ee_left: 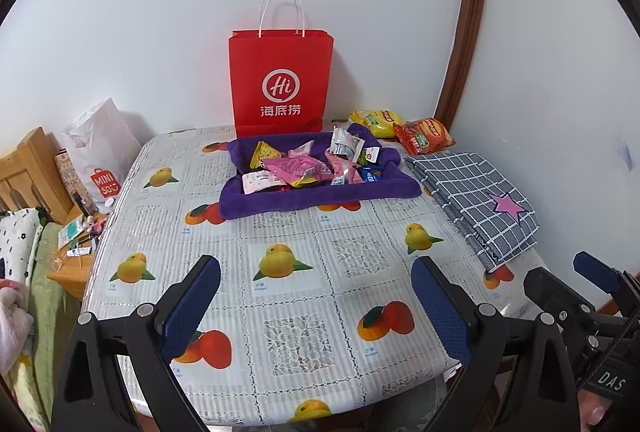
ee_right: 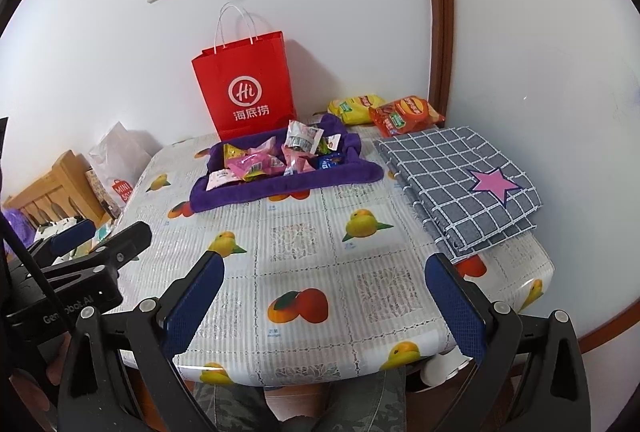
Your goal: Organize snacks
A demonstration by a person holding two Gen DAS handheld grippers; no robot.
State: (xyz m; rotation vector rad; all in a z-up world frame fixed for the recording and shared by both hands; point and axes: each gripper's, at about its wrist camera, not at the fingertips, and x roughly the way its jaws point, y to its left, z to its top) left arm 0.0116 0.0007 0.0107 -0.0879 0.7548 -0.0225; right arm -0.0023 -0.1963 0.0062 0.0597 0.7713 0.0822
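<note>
**Both grippers poised at the near edge, snacks gathered at the far edge**

While both sets of jaws stand wide apart and empty above the desk's (ee_left: 288, 296) near edge, the left gripper (ee_left: 316, 304) and right gripper (ee_right: 326, 302) face the small snack packets (ee_left: 308, 167) heaped on a purple towel (ee_left: 320, 197) toward the far edge. Two crisp bags (ee_left: 404, 129) lie loose at the far right corner; a red paper bag (ee_left: 280, 79) stands behind, contents unseen. Whether sorting is beginning or ending is unclear. Thin packets probably suit an edge pinch, one at a time.

A folded grey checked cloth (ee_right: 460, 183) lies on the fruit-patterned tablecloth (ee_right: 312, 252)
</note>
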